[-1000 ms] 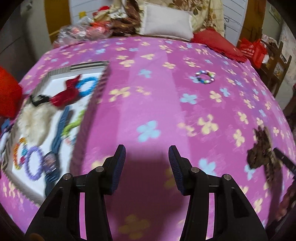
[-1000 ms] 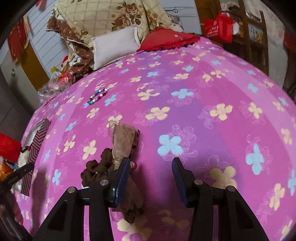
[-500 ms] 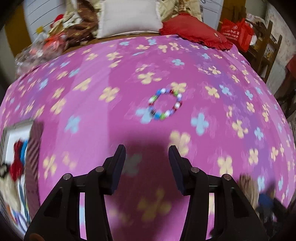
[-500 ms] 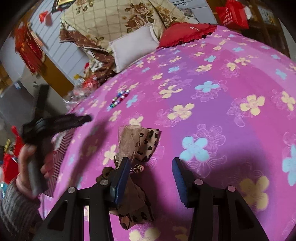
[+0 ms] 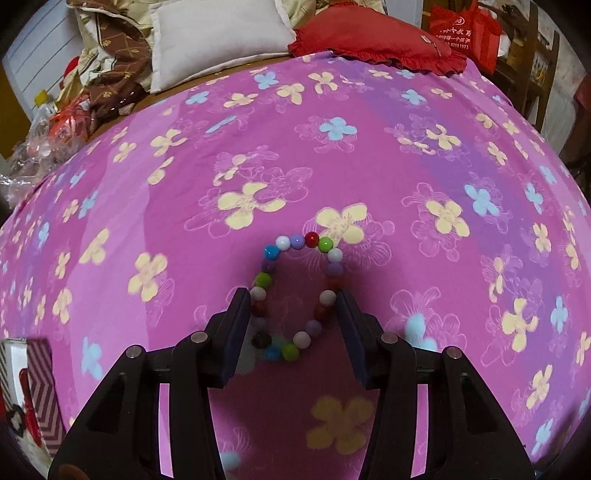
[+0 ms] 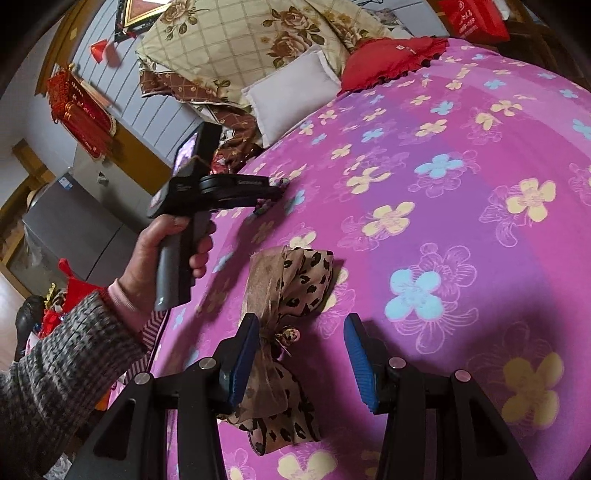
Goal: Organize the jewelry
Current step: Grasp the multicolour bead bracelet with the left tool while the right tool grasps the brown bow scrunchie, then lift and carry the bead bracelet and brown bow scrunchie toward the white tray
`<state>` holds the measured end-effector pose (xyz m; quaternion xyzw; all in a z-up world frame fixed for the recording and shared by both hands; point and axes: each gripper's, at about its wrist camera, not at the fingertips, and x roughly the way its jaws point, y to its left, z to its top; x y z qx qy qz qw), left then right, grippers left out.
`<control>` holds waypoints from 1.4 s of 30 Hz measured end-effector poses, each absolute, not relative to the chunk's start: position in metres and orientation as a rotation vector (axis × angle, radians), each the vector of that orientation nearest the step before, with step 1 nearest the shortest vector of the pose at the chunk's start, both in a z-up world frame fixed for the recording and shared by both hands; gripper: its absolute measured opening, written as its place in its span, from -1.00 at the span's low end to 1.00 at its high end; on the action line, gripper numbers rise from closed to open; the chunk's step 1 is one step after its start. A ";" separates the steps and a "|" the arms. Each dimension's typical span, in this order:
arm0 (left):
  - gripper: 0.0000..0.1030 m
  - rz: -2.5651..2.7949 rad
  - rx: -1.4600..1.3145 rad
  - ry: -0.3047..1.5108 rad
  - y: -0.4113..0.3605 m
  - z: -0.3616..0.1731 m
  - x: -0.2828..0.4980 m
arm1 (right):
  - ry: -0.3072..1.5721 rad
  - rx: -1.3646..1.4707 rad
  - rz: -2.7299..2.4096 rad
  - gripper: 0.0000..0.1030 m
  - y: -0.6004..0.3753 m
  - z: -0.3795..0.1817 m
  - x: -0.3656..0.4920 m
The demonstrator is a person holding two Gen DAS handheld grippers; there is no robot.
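A bracelet of colourful beads (image 5: 295, 242) lies flat on the pink flowered bedspread (image 5: 258, 155). My left gripper (image 5: 291, 306) stands open astride it, one pad close to the beads on each side. In the right wrist view a hand (image 6: 166, 251) in a grey knit sleeve holds that left gripper (image 6: 275, 192) tilted down at the bed. A leopard-print bow of sheer fabric (image 6: 295, 280) lies on the spread. My right gripper (image 6: 301, 339) is open over it, with the bow's knot against the left finger (image 6: 243, 350) and partly hidden behind it.
The striped jewelry box (image 5: 40, 391) shows at the lower left edge with a red item inside. A white pillow (image 5: 218, 33), a red cushion (image 5: 373, 40) and folded quilts (image 6: 251, 40) line the bed's far end. A red bag (image 5: 461, 33) and wooden furniture stand to the right.
My left gripper swept from beside the box across the bed to the bead bracelet, which now lies between its fingers. The right view tilted upward; the bow stays at its left finger.
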<state>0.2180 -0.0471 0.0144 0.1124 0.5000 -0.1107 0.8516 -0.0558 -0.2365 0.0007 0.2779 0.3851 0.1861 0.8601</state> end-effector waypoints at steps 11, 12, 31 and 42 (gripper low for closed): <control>-0.65 -0.261 0.312 1.037 -0.058 0.015 0.190 | 0.831 0.608 0.380 -0.09 -0.239 -0.003 -0.055; -0.65 -0.270 0.301 1.045 -0.053 0.015 0.183 | 0.832 0.606 0.379 -0.09 -0.239 -0.003 -0.054; -0.65 -0.270 0.136 1.013 0.042 0.042 0.006 | 0.828 0.633 0.352 -0.08 -0.246 -0.005 -0.058; -0.64 -0.364 0.238 1.052 0.014 0.025 0.008 | 0.821 0.656 0.339 -0.08 -0.250 -0.005 -0.060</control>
